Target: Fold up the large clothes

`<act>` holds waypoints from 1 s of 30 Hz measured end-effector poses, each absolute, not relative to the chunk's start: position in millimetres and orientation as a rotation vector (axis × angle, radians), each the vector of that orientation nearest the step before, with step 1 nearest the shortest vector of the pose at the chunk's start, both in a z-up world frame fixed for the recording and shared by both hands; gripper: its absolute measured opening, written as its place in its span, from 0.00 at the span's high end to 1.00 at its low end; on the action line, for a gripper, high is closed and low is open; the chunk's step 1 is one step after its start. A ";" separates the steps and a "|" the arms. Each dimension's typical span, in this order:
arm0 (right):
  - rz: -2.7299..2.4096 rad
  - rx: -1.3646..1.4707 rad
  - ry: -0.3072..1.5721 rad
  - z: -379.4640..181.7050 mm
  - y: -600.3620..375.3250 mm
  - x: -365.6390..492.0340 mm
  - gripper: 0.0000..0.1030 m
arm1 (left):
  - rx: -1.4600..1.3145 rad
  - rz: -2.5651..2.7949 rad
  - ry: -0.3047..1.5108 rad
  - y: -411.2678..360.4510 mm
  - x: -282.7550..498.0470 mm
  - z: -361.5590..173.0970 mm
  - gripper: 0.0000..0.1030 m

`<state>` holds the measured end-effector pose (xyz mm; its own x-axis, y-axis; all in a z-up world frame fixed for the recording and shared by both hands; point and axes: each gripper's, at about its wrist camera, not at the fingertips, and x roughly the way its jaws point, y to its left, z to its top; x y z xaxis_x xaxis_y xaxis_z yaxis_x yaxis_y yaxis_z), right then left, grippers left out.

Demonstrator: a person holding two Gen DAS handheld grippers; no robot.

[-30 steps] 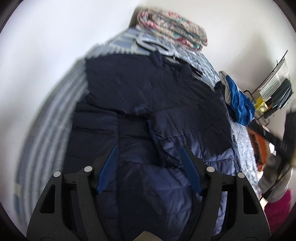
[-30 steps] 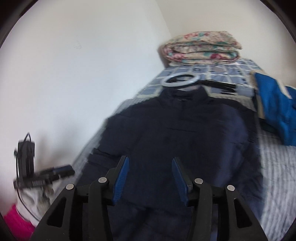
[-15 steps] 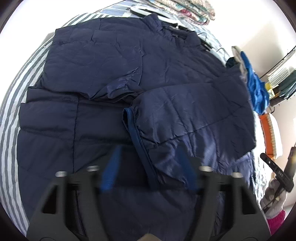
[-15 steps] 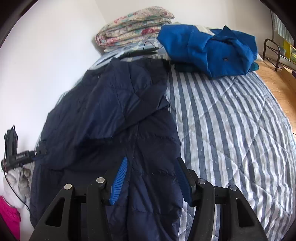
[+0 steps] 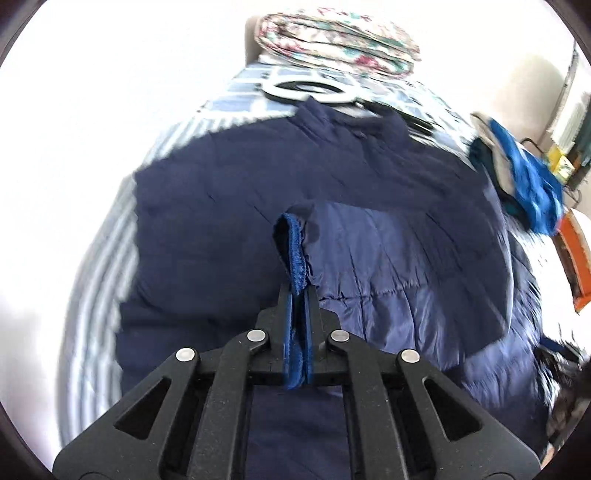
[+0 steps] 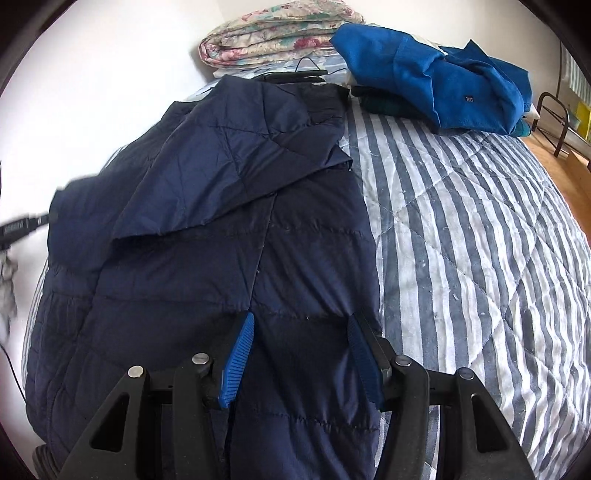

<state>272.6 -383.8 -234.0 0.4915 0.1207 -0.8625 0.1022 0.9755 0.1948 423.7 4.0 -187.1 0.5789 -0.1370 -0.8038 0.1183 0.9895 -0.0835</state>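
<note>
A navy quilted jacket (image 5: 207,229) lies spread on the bed, collar at the far end. One sleeve (image 5: 399,258) is folded across its front. My left gripper (image 5: 298,295) is shut on that sleeve's ribbed blue cuff (image 5: 295,251), which stands up between the pads. In the right wrist view the same jacket (image 6: 303,236) fills the left half, with the folded sleeve (image 6: 229,155) farther off. My right gripper (image 6: 301,319) hangs open just above the jacket's lower body near its right edge, and no fabric is pinched between its pads.
The striped bedspread (image 6: 461,206) lies bare to the jacket's right. A pile of blue clothes (image 6: 436,74) and a folded floral quilt (image 6: 273,29) sit at the bed's far end, beside a white ring (image 5: 306,88). A wire rack (image 6: 554,110) stands far right. A wall runs along the left.
My left gripper went from wide open to shut on the sleeve cuff and lifted it. My right gripper swung down over the jacket's right side and stays open.
</note>
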 end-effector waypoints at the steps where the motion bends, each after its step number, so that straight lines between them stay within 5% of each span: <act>1: 0.011 0.221 1.060 -234.2 -382.5 271.7 0.45 | -0.017 -0.127 0.936 9.4 432.5 -185.5 0.97; 18: -0.002 0.164 1.064 -241.5 -374.3 273.8 0.45 | 0.150 0.050 1.017 17.6 525.9 -260.9 0.96; 23: -0.012 0.170 1.068 -242.0 -376.2 275.7 0.44 | 0.048 0.028 1.014 31.9 518.1 -240.5 0.60; 30: -0.014 0.210 1.067 -230.6 -380.5 264.5 0.45 | -0.047 -0.033 0.949 65.5 453.6 -183.1 0.41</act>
<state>264.5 -380.5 -230.6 0.4847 0.0895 -0.8701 0.1129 0.9800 0.1637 453.6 65.5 -183.1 0.5822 -0.0485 -0.8116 0.0073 0.9985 -0.0544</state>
